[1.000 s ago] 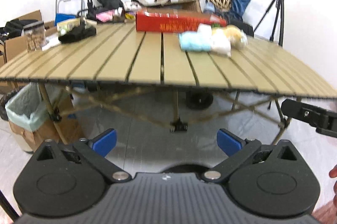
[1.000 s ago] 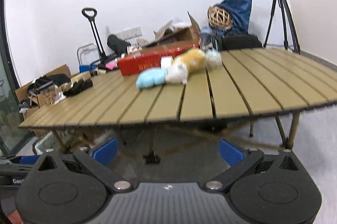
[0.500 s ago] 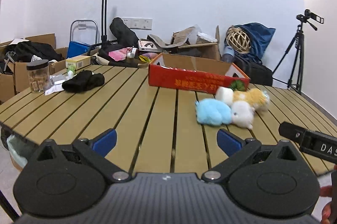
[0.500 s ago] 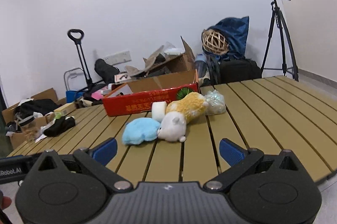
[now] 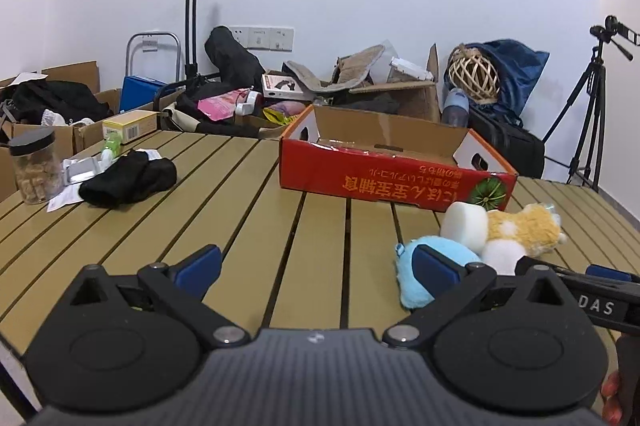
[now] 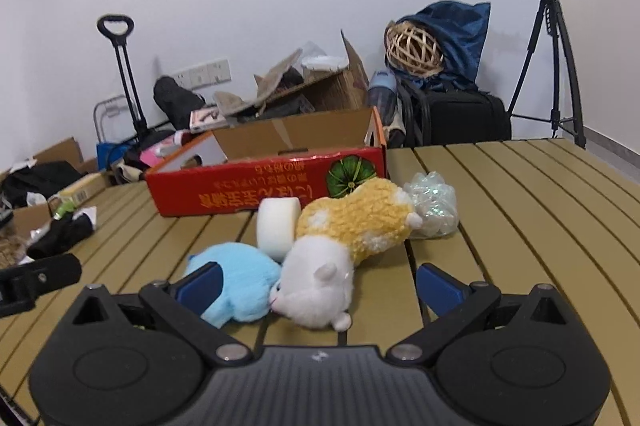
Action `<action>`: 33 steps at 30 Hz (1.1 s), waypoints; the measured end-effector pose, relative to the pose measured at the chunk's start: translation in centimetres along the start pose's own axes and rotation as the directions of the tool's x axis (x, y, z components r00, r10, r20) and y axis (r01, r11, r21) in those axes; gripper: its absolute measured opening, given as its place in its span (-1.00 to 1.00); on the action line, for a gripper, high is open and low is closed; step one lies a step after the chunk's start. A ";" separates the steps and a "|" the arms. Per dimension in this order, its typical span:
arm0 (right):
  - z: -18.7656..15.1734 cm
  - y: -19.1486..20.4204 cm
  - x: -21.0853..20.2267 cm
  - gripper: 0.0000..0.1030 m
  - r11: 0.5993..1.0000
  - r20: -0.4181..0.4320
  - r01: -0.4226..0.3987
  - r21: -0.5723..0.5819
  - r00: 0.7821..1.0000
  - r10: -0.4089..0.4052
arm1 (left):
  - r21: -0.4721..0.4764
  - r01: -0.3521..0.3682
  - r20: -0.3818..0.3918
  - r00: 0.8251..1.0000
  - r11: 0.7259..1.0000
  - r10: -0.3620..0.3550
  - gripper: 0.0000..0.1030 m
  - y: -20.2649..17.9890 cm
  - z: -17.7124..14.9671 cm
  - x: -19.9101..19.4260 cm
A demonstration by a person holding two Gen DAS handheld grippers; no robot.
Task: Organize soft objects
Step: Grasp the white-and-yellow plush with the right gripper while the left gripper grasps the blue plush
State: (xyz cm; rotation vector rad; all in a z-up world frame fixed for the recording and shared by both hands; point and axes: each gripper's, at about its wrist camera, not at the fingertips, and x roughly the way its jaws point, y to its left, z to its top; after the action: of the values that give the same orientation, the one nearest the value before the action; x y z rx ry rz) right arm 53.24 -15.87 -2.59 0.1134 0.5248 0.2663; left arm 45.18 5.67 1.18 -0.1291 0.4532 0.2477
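A pile of soft toys lies on the slatted table: a blue plush, a white plush, a yellow plush and a white foam roll. An open red cardboard box stands just behind them. My right gripper is open, low over the table, with the white plush right in front of its fingertips and the blue one by its left finger. My left gripper is open over bare slats, with the blue plush beside its right finger and the red box farther back.
A crumpled clear plastic bag lies against the yellow plush. At the table's left are a black cloth, a jar and papers. Boxes, bags and a camera tripod crowd the floor behind.
Both grippers have risen from below the table's edge to above its top and come forward towards the toys, which now look much larger. Both stayed open.
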 end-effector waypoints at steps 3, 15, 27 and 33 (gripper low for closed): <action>0.1 -0.2 2.0 0.83 1.000 -0.031 0.011 0.010 0.999 -0.011 | 0.017 0.004 -0.021 1.000 1.000 -0.004 1.00 -0.2 0.1 1.6; 0.7 -0.6 6.1 0.27 0.995 -0.088 0.004 0.097 0.996 0.005 | 0.017 0.017 -0.063 0.998 1.000 -0.016 1.00 -0.3 -0.4 4.0; 0.2 -1.1 6.3 -0.17 0.990 -0.107 -0.040 0.136 0.993 0.055 | 0.060 0.041 -0.050 0.998 0.997 -0.038 1.00 -2.1 -0.8 3.2; 0.3 -1.6 5.1 -0.25 0.989 -0.027 -0.029 0.145 0.999 0.033 | 0.056 0.046 -0.056 0.998 0.997 -0.043 1.00 -2.2 -0.7 3.3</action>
State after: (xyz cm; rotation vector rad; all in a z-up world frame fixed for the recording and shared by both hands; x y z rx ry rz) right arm 57.95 -16.00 -5.09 0.2591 0.5721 0.2601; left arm 48.35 4.16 -0.83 -0.0902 0.5105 0.1874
